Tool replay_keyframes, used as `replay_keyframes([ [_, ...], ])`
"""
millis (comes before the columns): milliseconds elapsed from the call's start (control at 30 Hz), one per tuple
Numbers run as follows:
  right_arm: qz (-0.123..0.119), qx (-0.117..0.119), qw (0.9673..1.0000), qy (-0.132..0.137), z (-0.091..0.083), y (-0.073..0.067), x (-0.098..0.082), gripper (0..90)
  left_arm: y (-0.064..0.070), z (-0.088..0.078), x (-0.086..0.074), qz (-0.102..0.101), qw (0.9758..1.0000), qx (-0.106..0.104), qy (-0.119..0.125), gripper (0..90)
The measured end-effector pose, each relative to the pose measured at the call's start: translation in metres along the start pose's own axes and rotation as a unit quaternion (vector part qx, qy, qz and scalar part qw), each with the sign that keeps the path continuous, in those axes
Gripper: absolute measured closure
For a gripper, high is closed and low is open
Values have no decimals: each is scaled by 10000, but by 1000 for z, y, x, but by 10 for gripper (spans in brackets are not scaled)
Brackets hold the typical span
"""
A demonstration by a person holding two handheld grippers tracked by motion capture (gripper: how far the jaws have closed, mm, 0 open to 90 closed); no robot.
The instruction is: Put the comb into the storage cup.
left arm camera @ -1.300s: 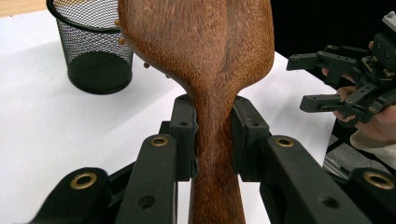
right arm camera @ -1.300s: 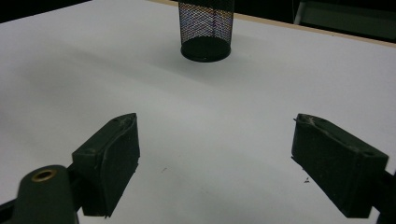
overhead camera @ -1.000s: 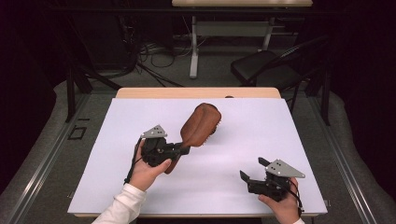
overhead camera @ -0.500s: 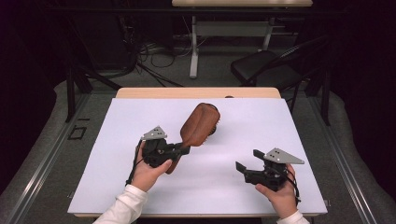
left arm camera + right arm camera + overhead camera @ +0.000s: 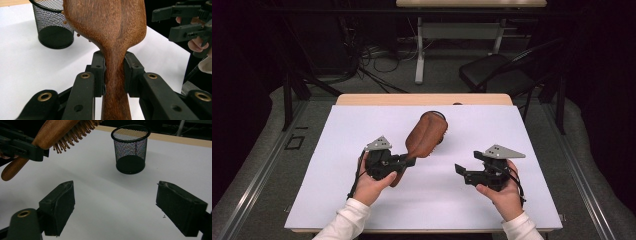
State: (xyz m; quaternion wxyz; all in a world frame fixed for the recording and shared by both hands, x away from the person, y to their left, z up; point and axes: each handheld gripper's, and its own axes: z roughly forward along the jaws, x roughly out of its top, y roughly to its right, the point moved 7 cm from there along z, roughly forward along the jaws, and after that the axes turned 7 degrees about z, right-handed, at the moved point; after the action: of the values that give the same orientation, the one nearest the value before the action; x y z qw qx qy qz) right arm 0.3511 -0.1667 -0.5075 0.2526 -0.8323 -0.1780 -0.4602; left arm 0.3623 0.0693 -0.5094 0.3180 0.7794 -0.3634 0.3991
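We had the left gripper (image 5: 404, 161) clenched on the wooden hairbrush (image 5: 110, 27) handle, head lifted ahead of its jaws. The right gripper (image 5: 460, 171) sat released, nothing between. Next we'd probably drop it in the mesh cup (image 5: 130, 148) beyond.

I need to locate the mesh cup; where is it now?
In the right gripper view, the mesh cup stands upright on the white table, beyond the wooden hairbrush.
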Motion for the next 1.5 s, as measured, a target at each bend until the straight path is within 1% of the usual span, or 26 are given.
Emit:
replay_keyframes([
  [133, 5, 22, 10000, -28, 6, -3, 9, 150, -1, 0, 0, -1, 10000, 7, 0, 733],
  [200, 21, -14, 10000, -36, 8, -4, 14, 150, -1, 0, 0, -3, 10000, 3, 14, 733],
  [267, 55, -36, 10000, -23, 11, -4, 19, 150, -1, 0, 0, -9, 10000, 7, 17, 733],
  [367, 135, 2, 9999, -4, 14, -6, 25, 150, -2, 0, -1, -24, 10000, 23, 26, 732],
  [467, 122, 10, 9999, -6, 16, -8, 29, 150, -3, 0, -1, -20, 10000, 35, 44, 733],
  [533, 156, 37, 9999, -18, 18, -9, 32, 150, -3, -1, -1, -20, 10000, 24, 52, 732],
  [600, 116, 39, 9999, -45, 20, -10, 34, 150, -3, -1, 0, -11, 10000, 31, 79, 732],
  [767, 56, 17, 9999, -123, 24, -15, 38, 149, -3, -2, 0, -7, 9999, 36, 106, 732],
  [933, 121, 29, 9996, -268, 29, -18, 40, 147, -2, -3, 1, 10, 9999, 34, 138, 732],
  [1033, 174, 64, 9994, -302, 31, -19, 42, 147, -2, -3, 1, 16, 9999, 41, 137, 732],
  [1200, 209, 155, 9994, -244, 31, -19, 46, 147, -2, -3, 0, 7, 9999, 34, 164, 732],
  [1300, 213, 164, 9994, -227, 29, -19, 46, 147, -2, -3, 0, 16, 9999, 28, 167, 732],
  [1400, 310, 292, 9989, -214, 27, -19, 45, 147, -2, -3, -1, 14, 9998, 9, 178, 732],
  [1500, 381, 259, 9987, -214, 27, -16, 42, 147, -2, -3, -1, 12, 9998, 17, 184, 732],
])
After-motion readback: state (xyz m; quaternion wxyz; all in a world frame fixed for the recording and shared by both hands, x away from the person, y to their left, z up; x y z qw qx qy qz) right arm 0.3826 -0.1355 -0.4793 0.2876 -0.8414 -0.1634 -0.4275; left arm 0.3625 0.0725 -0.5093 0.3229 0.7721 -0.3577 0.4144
